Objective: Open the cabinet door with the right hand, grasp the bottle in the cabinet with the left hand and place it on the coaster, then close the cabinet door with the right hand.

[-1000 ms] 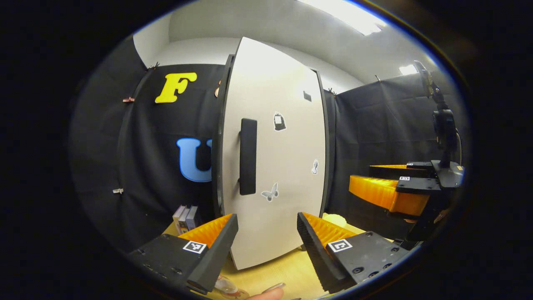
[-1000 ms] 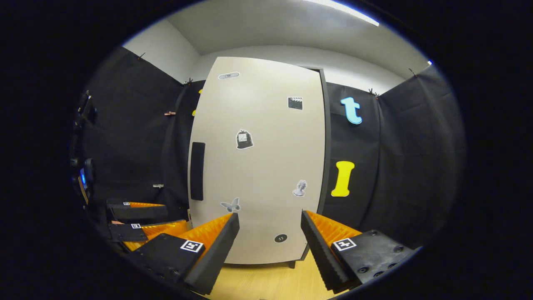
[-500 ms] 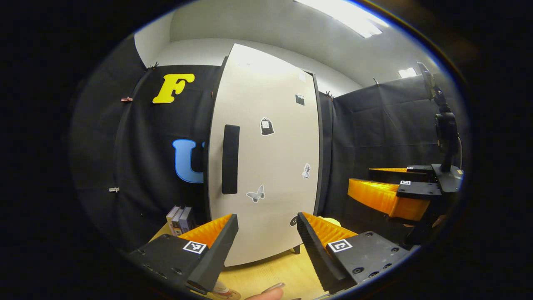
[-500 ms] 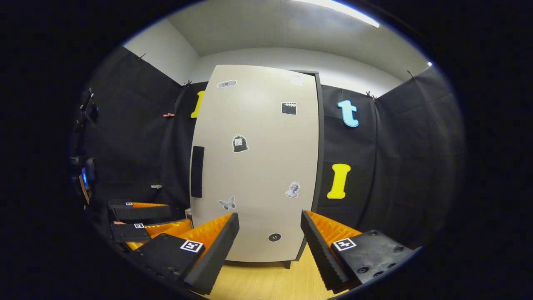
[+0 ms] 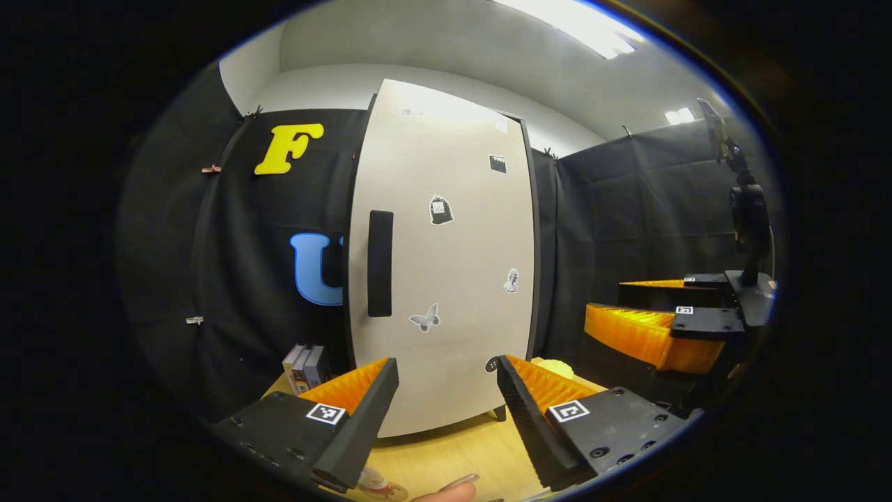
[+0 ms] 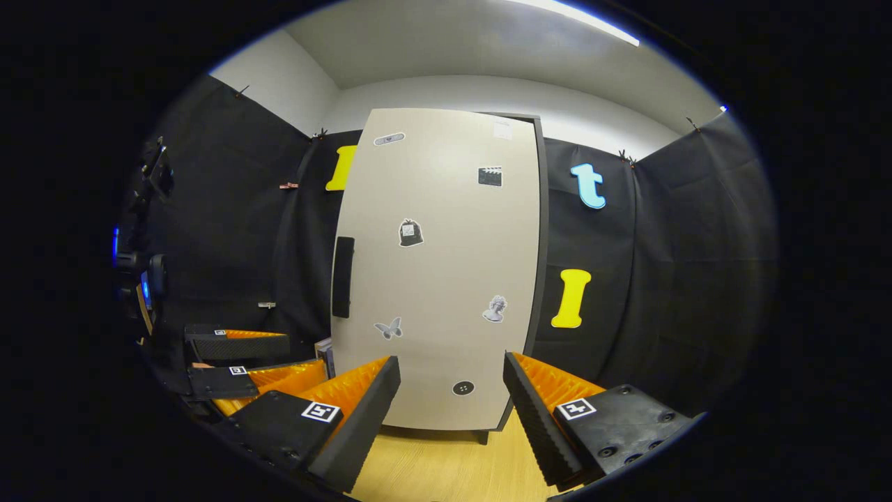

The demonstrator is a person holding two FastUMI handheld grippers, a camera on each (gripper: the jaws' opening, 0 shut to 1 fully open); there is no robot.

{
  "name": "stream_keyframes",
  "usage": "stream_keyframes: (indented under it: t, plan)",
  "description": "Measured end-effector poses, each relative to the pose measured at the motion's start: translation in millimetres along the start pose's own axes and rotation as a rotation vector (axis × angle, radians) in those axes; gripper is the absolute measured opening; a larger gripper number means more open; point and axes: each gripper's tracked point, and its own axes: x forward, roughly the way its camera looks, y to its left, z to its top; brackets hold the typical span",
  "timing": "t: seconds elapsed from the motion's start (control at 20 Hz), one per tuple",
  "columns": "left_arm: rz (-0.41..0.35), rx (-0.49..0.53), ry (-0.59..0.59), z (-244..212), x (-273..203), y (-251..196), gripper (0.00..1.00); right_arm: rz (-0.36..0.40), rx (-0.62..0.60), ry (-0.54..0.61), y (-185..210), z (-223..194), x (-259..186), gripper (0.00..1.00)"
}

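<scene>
The pale cabinet door (image 5: 446,265) stands shut flush with its dark frame, and its black vertical handle (image 5: 380,263) is on the left side. My left gripper (image 5: 446,380) is open and empty, a short way in front of the door. My right gripper (image 5: 606,298) hovers open at the right, clear of the cabinet. In the right gripper view the door (image 6: 446,279) and handle (image 6: 343,277) face me, the right gripper (image 6: 451,380) is open, and the left gripper (image 6: 300,355) shows low at the left. A clear bottle base on a round coaster (image 5: 375,483) peeks out under my left finger.
The cabinet stands on a light wooden table (image 5: 460,453). A few small books (image 5: 303,362) stand left of the cabinet, and a pale yellow object (image 5: 554,367) lies at its right foot. A black camera mount (image 5: 749,223) rises at the far right. A fingertip (image 5: 446,493) shows at the bottom edge.
The door, slightly ajar a second ago, has swung shut against the frame. Both grippers have drawn back a little from the cabinet and stay open.
</scene>
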Motion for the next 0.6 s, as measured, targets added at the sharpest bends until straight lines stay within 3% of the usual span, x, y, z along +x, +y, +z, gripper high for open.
stream_keyframes:
  t: [0.6]
  plan:
    - [0.008, -0.006, 0.000, 0.4, -6.2, 2.5, 0.90, 0.003, 0.009, 0.041, 1.8, -3.9, 4.4, 0.96]
